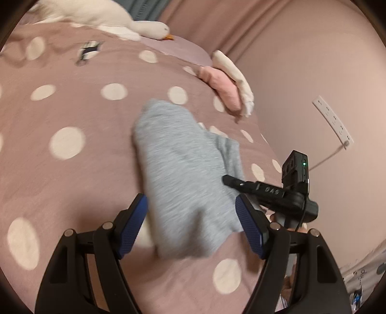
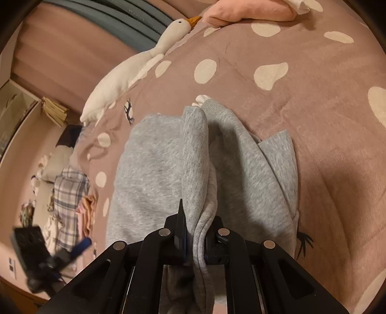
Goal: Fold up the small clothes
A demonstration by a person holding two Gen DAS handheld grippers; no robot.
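A small grey fleece garment (image 1: 183, 174) lies on the pink polka-dot bedspread (image 1: 72, 108). My left gripper (image 1: 190, 205) is open, its blue pads (image 1: 137, 217) either side of the garment's near end, not closed on it. My right gripper (image 2: 194, 239) is shut on a bunched fold of the grey garment (image 2: 154, 169) and lifts that edge; the rest drapes onto the bedspread (image 2: 301, 108). The right gripper also shows in the left wrist view (image 1: 231, 181), at the garment's right side.
A white plush goose (image 1: 115, 17) lies at the far edge of the bed. Folded pink (image 1: 222, 87) and cream (image 1: 236, 79) clothes sit at the far right. A power strip (image 1: 333, 120) is on the wall. A pile of plaid clothes (image 2: 70, 200) lies beyond the bed's edge.
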